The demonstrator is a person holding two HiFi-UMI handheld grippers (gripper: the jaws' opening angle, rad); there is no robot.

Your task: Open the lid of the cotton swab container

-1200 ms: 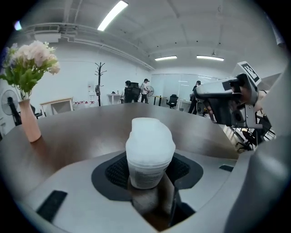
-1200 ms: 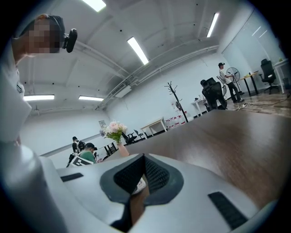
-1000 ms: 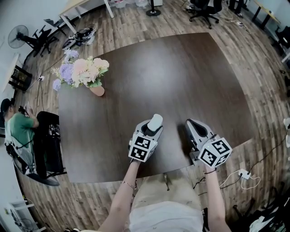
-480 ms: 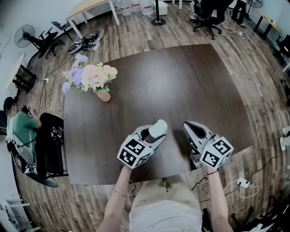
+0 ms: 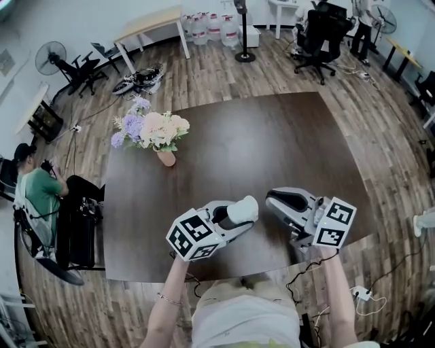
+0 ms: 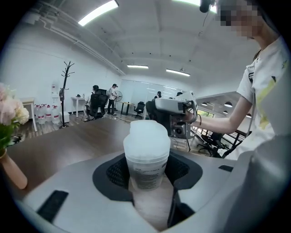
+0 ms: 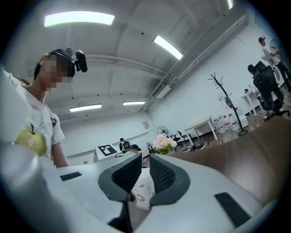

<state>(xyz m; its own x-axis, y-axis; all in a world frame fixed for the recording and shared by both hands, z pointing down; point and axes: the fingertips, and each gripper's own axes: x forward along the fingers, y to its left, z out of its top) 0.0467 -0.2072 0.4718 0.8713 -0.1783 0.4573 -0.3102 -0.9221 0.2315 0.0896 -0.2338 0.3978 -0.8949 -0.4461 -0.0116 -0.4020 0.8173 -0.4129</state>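
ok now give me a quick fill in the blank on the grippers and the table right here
1. The left gripper is shut on the cotton swab ___.
2. Its lid is ___ (on/off).
3. The right gripper has its jaws ___ (open/shut), holding nothing.
4. On the table stands a vase of ___.

Missing words: container; on; shut; flowers.

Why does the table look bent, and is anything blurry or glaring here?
Head view: the wide-angle lens bows the edges of the table; evenly lit, sharp. Left gripper view: the cotton swab container is clear, ceiling lights glare, corners go dark. Right gripper view: equally curved and dark-cornered, one ceiling light blown out.
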